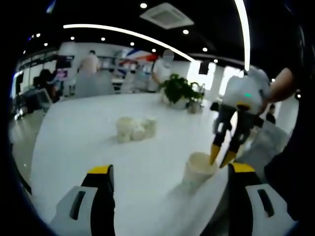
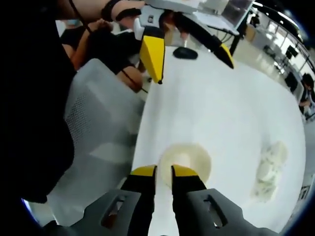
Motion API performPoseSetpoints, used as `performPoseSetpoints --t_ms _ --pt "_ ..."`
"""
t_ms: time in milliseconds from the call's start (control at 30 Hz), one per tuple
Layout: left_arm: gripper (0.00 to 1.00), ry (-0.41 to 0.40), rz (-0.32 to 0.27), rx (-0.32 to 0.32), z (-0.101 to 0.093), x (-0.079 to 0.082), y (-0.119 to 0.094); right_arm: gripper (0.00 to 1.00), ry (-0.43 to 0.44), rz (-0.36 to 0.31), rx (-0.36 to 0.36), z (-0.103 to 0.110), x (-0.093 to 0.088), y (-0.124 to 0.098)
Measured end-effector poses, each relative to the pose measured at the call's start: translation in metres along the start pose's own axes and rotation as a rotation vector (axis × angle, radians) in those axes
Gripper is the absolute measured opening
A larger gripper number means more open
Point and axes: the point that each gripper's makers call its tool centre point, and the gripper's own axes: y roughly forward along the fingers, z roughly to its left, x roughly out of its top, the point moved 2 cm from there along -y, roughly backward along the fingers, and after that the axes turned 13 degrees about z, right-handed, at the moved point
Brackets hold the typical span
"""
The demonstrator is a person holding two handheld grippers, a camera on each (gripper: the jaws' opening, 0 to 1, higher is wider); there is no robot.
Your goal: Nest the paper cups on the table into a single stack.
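Left gripper view, L to R: left tool (image 1: 170,169) jaws wide apart at the bottom edge, nothing between them. Past them, white surface (image 1: 78,137) with a cluster of paper cups (image 1: 135,129) lying mid-surface, well apart from everything else. Potted plant (image 1: 179,91) at the far edge. Then an upright cup (image 1: 199,168) near the surface's R edge, and right tool (image 1: 221,158) coming down from above w/ its yellow tips at the cup's rim (people in the room behind, blurry).

Right gripper view, L to R: chair (image 2: 93,128) beside the surface (image 2: 236,98). Left tool (image 2: 192,61) up top, jaws spread wide. Right tool (image 2: 164,172) jaws nearly closed, narrow gap, at the near rim of the cup (image 2: 189,157); can't tell if they pinch the rim. Cups (image 2: 269,169) far R, blurry.
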Motion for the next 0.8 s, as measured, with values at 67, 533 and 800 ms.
performPoseSetpoints --t_ms 67,533,800 --pt "0.94 -0.004 -0.001 -0.002 0.000 0.000 0.000 0.08 -0.001 -0.002 -0.001 0.000 0.001 0.000" --pt "0.94 0.003 -0.002 0.001 0.001 0.002 -0.001 0.08 0.001 -0.006 -0.008 0.003 -0.002 -0.005" --pt "0.93 0.002 -0.003 -0.007 -0.001 0.004 0.000 0.10 0.033 -0.071 -0.028 0.003 -0.001 -0.022"
